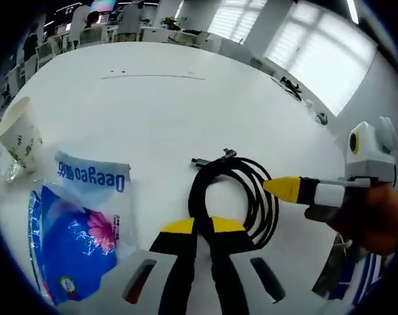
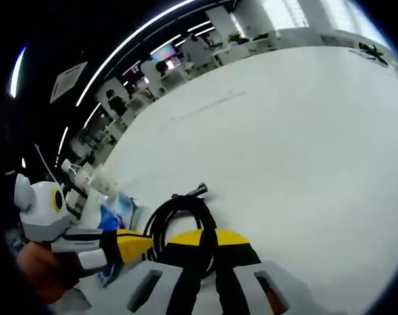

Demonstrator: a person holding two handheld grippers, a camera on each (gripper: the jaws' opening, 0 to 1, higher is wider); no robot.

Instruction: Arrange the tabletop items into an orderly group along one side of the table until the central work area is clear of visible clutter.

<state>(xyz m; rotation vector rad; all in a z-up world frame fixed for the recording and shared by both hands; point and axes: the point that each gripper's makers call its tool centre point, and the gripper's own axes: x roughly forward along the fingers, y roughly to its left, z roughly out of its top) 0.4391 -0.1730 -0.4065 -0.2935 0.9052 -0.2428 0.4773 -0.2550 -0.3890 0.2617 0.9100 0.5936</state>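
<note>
Roughly midway, by the look of it. Coiled black cable (image 1: pixel 241 197) lying out on the white bench (image 1: pixel 153 111), clenched at its near loop by the left tool (image 1: pixel 204 226), and in the right gripper view pinched likewise by the right tool (image 2: pixel 208 239). Off to one side, close together: blue plastic packet (image 1: pixel 77 230), glossy and crinkled, flat on the bench; paper cup (image 1: pixel 18 134), upright, printed, tapered. Left to do, seemingly: shifting the cable over beside those two. Cable rubbery, matte, looped in loose rounds, metal plug ends (image 1: pixel 212 157) poking out. Bench smooth, bare beyond.
</note>
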